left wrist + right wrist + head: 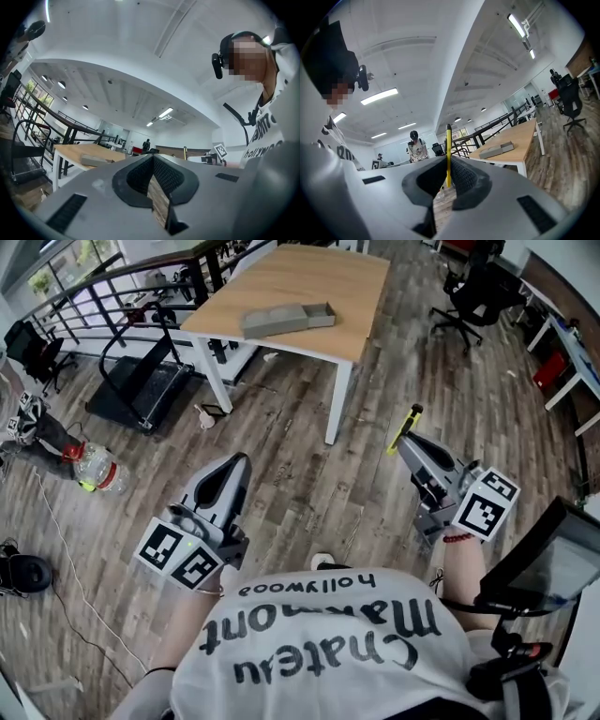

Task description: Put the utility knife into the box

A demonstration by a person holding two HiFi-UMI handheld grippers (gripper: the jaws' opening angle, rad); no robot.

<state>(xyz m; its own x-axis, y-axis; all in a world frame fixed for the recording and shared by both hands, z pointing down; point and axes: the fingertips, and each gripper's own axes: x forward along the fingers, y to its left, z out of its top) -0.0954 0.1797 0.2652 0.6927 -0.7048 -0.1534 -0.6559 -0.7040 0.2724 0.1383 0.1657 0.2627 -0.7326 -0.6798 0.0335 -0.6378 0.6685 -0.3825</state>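
Right claw: the right claw (pixel 405 441) is clamped on the utility knife (pixel 406 424). It's a thin yellow knife with a black tip, and it pokes up and out past the claw ends.

Right gripper view bonus: here the knife shows edge-on as a skinny yellow strip, standing upright between the two ribbed pads. The head view only gives you a little yellow sliver.

Left claw: the left claw (pixel 238 461) has its tips pressed together with nothing in them. Its own view shows the pads meeting at the front, with just a slot of wooden floor (pixel 309 474) visible behind them.

Box: the flat grey box (pixel 286 319) lies on the light wood worktop (pixel 319 273), with one end showing as an open tray. It's well apart from both claws, which hang over the floor and not over the worktop.

Knife vs box: not in the box. The knife is up in the air in the right claw.

Head view only: a treadmill (pixel 141 385) left of the worktop, a plastic bottle (pixel 99 471) on the floor, and an office chair (pixel 473 296) at the far right.

Right gripper view only: a bystander (pixel 415 147) far off behind the knife. The head view doesn't catch them at all.
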